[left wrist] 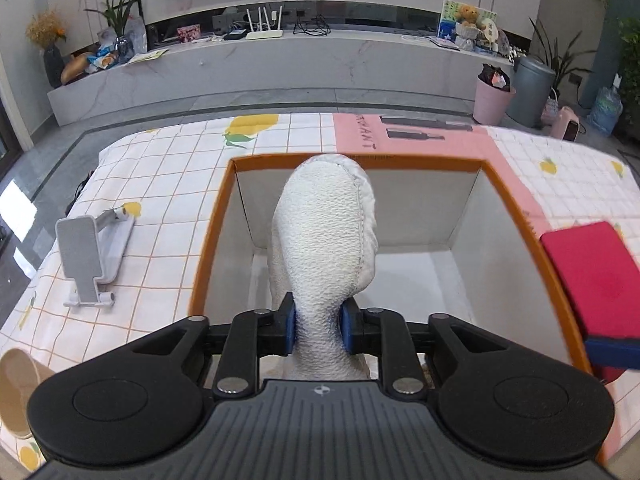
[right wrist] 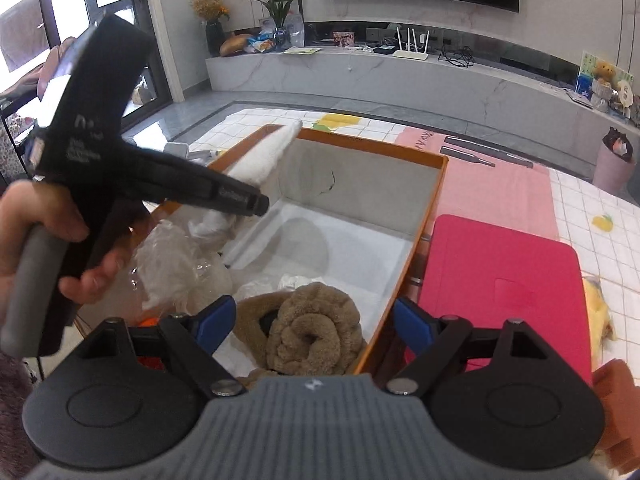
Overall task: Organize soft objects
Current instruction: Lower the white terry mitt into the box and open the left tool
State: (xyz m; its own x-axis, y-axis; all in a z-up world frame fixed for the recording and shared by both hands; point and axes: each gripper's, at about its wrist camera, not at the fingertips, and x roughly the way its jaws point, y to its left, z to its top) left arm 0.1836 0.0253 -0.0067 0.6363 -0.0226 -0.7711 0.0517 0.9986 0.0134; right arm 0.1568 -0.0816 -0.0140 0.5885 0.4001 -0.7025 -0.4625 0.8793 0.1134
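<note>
A grey phone stand [left wrist: 94,258] lay flat on the checked lemon-print cloth [left wrist: 168,184], well left of everything. Beyond, a white router [left wrist: 264,26] sat on the marble ledge [left wrist: 280,60], a pink bin [left wrist: 493,98] stood beside a grey bin [left wrist: 530,90], and a teddy bear [left wrist: 467,14] sat far right.

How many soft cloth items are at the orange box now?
2: a white towel pinched in the left claw above the orange box, and a rolled brown towel inside. More may be hidden.

The pink mat [left wrist: 416,136] reads partly "TNAVI" (upside down, rest unclear).
</note>
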